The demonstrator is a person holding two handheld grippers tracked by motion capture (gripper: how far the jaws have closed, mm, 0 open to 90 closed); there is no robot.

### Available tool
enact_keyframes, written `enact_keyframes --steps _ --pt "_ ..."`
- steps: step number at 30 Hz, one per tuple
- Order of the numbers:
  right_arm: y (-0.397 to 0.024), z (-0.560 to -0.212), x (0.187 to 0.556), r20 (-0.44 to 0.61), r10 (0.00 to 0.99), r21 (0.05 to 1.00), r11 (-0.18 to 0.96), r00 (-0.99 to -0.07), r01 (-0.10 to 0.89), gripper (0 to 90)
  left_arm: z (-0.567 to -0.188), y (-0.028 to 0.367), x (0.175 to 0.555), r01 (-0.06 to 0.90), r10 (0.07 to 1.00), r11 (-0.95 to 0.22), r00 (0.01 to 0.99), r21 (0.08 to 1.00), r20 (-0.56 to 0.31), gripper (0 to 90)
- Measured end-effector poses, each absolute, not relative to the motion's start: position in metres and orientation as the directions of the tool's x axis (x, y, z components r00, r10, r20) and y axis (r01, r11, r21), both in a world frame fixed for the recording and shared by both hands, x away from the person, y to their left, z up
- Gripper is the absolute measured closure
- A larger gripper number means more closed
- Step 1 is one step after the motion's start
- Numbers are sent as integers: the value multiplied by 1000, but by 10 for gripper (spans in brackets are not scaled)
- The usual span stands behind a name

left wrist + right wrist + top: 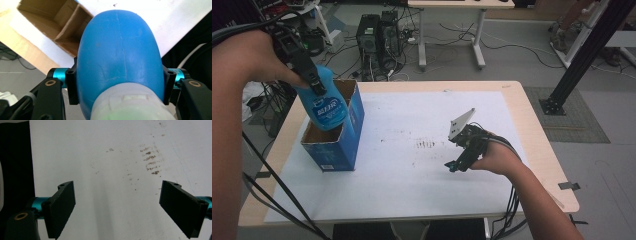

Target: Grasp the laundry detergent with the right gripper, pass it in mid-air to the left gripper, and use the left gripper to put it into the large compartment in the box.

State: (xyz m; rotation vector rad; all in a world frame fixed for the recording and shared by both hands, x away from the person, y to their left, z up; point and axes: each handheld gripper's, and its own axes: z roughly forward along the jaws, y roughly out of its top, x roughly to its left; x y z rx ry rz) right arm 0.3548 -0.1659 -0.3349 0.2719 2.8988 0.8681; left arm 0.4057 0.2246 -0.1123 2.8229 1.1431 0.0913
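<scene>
1. High view: your left gripper (316, 82) holds the blue bottle (327, 105) up over the open top of the blue cardboard box (353, 125). The black jaws clamp the bottle's upper part, and the body hangs below them with its lower end dipping into the box opening. The box stands upright on the white sheet (412, 165) at the table's (539, 150) left side.

2. High view again: your right gripper (455, 164) rests low over the white sheet to the right of centre, well apart from the bottle and the box. The grey three-cornered plate sticks up from its top, and nothing sits between its jaws.

3. Left gripper view: the blue bottle (120, 50) is squeezed between your two black pads (72, 82), one pressing on each flank just above the pale cap end (127, 105) nearest the camera. The rounded blue base points away from you. Beyond it, upper left, the cardboard box (52, 20) shows its open brown inside and flaps.

4. Right gripper view: your right gripper (117, 202) has its jaws spread wide with nothing between them. Past them lies the white sheet (100, 157), with a patch of brown smudges (151, 161) ahead toward the right jaw.
</scene>
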Motion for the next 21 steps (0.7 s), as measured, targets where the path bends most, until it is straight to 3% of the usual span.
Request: enact_keyframes --steps 7,21 --pt "-164 -337 356 -52 198 553 822 -979 137 126 -124 238 416 686 690 -723 722 86 45 377" --pt "-159 -339 355 -55 194 548 826 -979 133 127 -158 248 426 724 726 -687 688 63 2 377"
